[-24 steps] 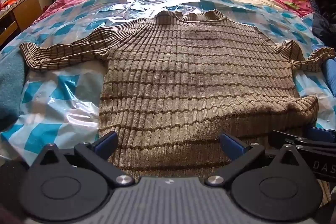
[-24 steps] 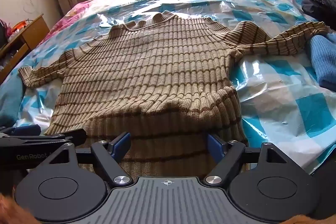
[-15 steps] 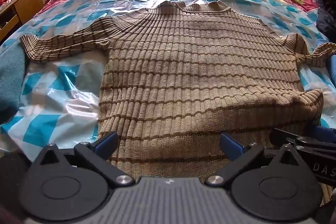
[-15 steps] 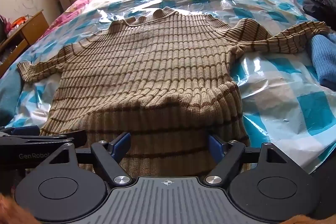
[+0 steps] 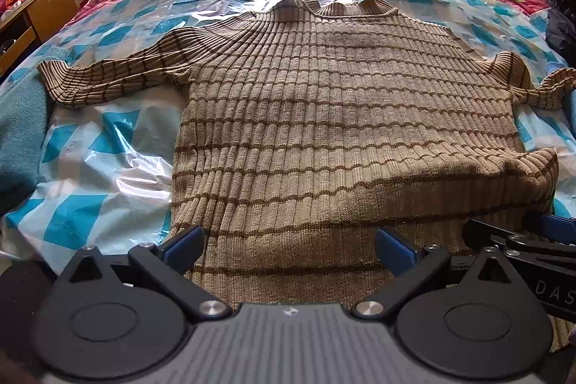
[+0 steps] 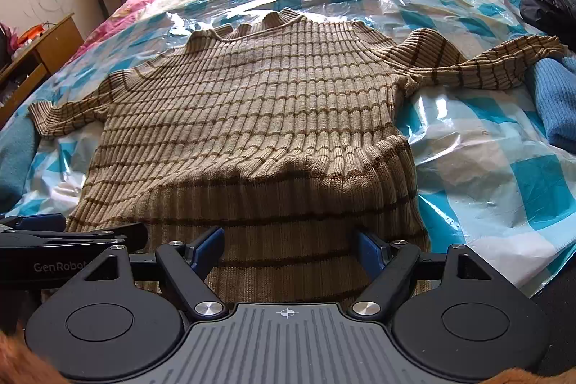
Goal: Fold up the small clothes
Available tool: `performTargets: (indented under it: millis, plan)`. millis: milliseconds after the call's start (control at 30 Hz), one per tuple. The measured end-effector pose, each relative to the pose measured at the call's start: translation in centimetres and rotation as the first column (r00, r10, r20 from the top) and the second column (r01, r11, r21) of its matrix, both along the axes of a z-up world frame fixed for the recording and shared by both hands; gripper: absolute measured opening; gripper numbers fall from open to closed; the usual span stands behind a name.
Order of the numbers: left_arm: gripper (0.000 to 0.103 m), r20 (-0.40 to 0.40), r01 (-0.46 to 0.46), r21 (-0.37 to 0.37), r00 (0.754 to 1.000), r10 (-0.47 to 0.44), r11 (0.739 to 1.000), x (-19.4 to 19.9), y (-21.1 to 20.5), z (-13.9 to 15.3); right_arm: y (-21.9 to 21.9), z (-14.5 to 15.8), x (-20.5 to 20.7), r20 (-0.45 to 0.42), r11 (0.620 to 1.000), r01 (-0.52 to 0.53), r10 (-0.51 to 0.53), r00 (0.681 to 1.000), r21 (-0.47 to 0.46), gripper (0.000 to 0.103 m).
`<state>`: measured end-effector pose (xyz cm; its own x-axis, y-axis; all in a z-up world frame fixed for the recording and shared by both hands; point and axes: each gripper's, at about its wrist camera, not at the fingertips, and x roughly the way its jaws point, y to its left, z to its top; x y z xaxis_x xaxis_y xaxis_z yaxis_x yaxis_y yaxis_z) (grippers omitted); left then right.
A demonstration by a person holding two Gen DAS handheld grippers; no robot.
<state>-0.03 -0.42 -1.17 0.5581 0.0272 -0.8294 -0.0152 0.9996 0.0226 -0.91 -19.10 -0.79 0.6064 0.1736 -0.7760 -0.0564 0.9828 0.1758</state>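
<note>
Sweater (image 5: 345,117) lay flat on sheet (image 5: 108,146), sleeves out, hem bunched at near right. Left gripper (image 5: 288,243) & right gripper (image 6: 288,247) were both wide open over hem, holding nothing. Step: pre-fold. Next needs hem/sleeve pinch.

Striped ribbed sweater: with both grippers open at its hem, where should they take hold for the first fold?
Probably the hem of the striped ribbed sweater, one corner each. The left gripper and right gripper both stand open over that near edge, so coming from the near side suits. The sweater lies face up, sleeves spread; its right part is humped, giving loose cloth to pinch.
</note>
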Motion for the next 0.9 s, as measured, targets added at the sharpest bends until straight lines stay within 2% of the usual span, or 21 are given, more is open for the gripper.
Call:
performTargets:
  millis: [900]
  plan:
    - [0.103,-0.008,-0.007,0.045,1.000,0.008,0.999,-0.06,-0.32,0.14,0.40,-0.15,-0.15,-0.004,1.000,-0.014,0.014,1.000,-0.018,0.079]
